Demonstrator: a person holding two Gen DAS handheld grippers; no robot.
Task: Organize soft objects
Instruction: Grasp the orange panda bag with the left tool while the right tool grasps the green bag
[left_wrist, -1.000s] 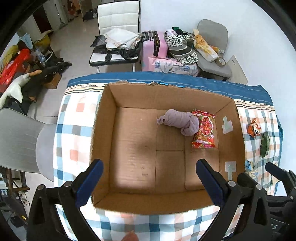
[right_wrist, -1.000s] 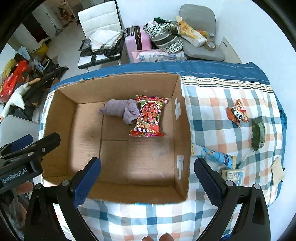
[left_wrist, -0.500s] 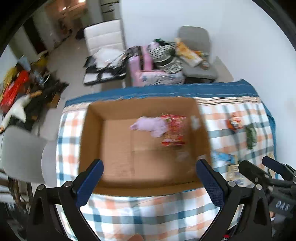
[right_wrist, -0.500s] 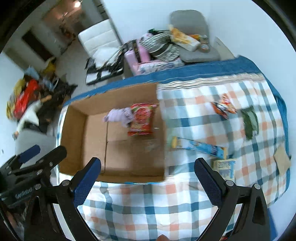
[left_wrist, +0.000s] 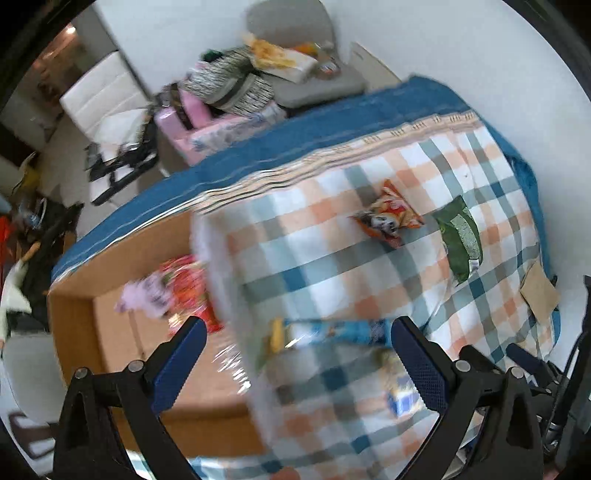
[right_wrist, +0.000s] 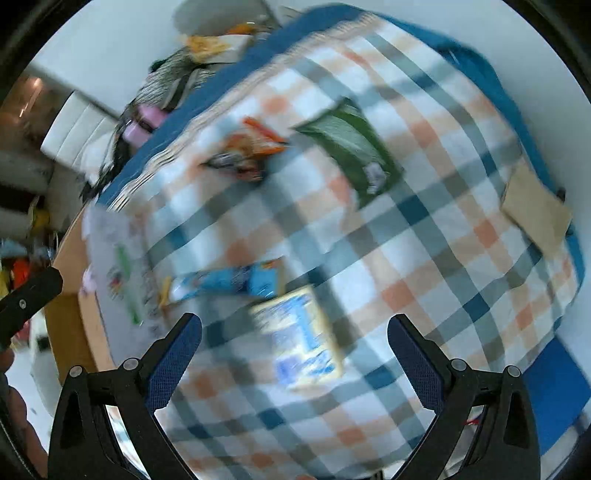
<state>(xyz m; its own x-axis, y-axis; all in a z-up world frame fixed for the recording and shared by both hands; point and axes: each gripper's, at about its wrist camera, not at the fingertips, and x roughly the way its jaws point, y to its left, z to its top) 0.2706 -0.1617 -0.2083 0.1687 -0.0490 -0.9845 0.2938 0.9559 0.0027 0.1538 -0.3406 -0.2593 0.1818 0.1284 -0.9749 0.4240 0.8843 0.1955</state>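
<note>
An open cardboard box (left_wrist: 74, 332) stands on the checked tablecloth at the left; inside lie a purple cloth (left_wrist: 142, 293) and a red snack bag (left_wrist: 184, 291). On the cloth to its right lie an orange-red packet (left_wrist: 388, 218) (right_wrist: 247, 147), a green pouch (left_wrist: 460, 240) (right_wrist: 351, 155), a long blue packet (left_wrist: 332, 328) (right_wrist: 225, 280) and a small yellow-blue pack (right_wrist: 303, 343). My left gripper (left_wrist: 295, 362) is open and empty above the blue packet. My right gripper (right_wrist: 293, 360) is open and empty above the yellow-blue pack. Both views are blurred.
A brown paper piece (left_wrist: 539, 295) (right_wrist: 535, 214) lies near the table's right edge. Behind the table stand a white chair (left_wrist: 107, 107), a pink suitcase (left_wrist: 184, 118) and a grey chair (left_wrist: 314, 77) piled with bags. A white wall is at the right.
Both grippers have swung to the right, from over the box to over the loose packets on the cloth. Both stay open and empty. Nothing on the table has moved.
</note>
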